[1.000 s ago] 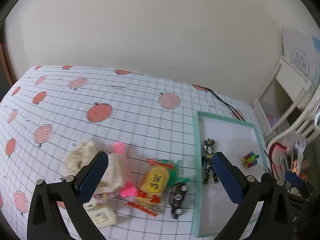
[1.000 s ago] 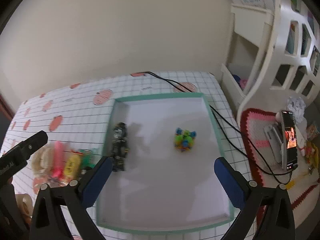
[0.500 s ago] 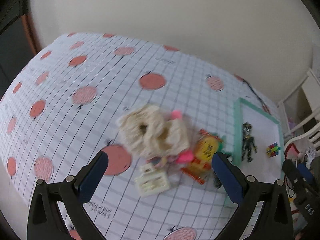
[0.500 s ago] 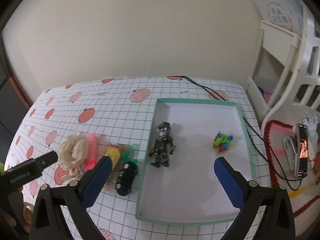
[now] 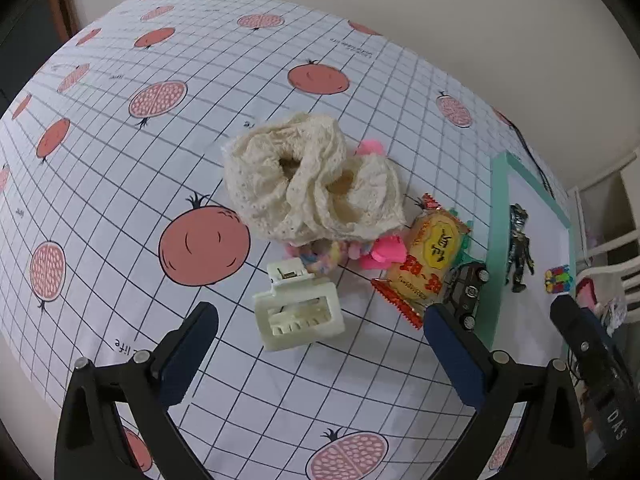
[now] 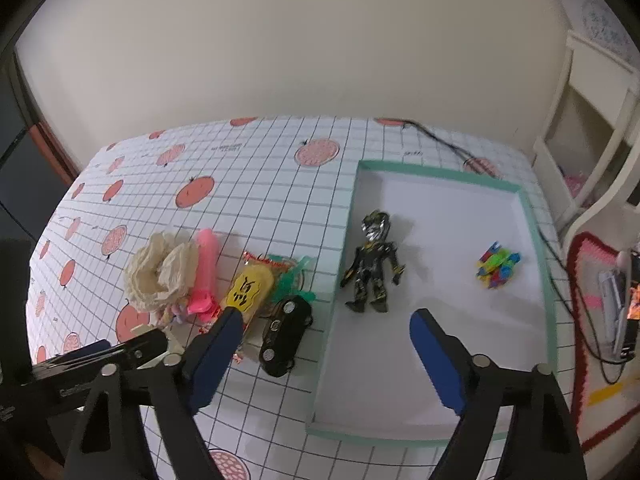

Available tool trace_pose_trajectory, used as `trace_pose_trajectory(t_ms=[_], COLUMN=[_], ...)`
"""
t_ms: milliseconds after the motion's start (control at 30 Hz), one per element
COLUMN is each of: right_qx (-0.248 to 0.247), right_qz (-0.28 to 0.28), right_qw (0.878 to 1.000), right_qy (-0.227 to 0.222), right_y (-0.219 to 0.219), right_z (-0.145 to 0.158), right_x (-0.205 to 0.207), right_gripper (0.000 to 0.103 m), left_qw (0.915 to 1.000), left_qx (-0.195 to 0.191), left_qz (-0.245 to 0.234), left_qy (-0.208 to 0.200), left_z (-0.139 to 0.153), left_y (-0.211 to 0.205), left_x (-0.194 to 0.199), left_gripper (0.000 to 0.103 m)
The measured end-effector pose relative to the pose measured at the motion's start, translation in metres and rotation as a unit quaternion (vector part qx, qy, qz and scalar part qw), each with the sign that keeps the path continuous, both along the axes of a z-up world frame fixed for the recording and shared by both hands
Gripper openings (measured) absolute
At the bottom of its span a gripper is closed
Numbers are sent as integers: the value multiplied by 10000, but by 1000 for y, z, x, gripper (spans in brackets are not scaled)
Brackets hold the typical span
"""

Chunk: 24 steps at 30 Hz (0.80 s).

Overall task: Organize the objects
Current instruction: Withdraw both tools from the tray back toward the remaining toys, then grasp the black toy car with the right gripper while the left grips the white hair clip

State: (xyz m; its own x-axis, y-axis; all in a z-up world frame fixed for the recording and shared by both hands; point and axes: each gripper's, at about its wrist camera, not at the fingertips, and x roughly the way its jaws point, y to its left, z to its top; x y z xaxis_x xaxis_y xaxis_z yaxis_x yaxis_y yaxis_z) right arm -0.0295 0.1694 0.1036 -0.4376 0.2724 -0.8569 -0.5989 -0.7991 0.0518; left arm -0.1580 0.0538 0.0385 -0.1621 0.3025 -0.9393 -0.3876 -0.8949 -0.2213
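**Grippers both hanging open over the clutter**

Left gripper [image 5: 318, 330] is hovering wide open, holding nothing, its fingers straddling the white hair claw [image 5: 298, 311] on the tablecloth [image 5: 120, 168]. Cream scrunchie [image 5: 310, 182], pink item [image 6: 206, 270], yellow snack pack [image 5: 430, 260] and black toy car [image 6: 285, 330] are lying in a loose row just left of the teal tray [image 6: 536, 236]. Right gripper [image 6: 326, 330] is also gaping empty, sitting above the tray's near left edge. Dark action figure [image 6: 372, 270] and multicoloured block toy [image 6: 498, 264] are lying inside the tray, apart.

Glossy plastic hair clip [image 5: 298, 312], lacy cloth scrunchies [image 5: 310, 184]
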Motion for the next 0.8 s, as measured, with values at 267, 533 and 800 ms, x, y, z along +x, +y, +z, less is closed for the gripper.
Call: trace_pose_trajectory(t_ms=[267, 533, 800], right_qx=[-196, -264, -414], right_qz=[326, 512, 529], right_qw=[9990, 9972, 9958], right_qy=[-221, -486, -623], right_y=[-11, -18, -19], right_z=[-20, -37, -51], right_x=[-15, -26, -33], right_gripper=[70, 60, 54], left_qw=[9997, 9988, 9975], left_qx=[-145, -218, -170], left_qz=[-118, -302, -261], left_qy=[-181, -319, -641], left_z=[-13, -21, -32], left_y=[7, 11, 3], left_x=[-6, -10, -14], left_gripper=[102, 91, 90])
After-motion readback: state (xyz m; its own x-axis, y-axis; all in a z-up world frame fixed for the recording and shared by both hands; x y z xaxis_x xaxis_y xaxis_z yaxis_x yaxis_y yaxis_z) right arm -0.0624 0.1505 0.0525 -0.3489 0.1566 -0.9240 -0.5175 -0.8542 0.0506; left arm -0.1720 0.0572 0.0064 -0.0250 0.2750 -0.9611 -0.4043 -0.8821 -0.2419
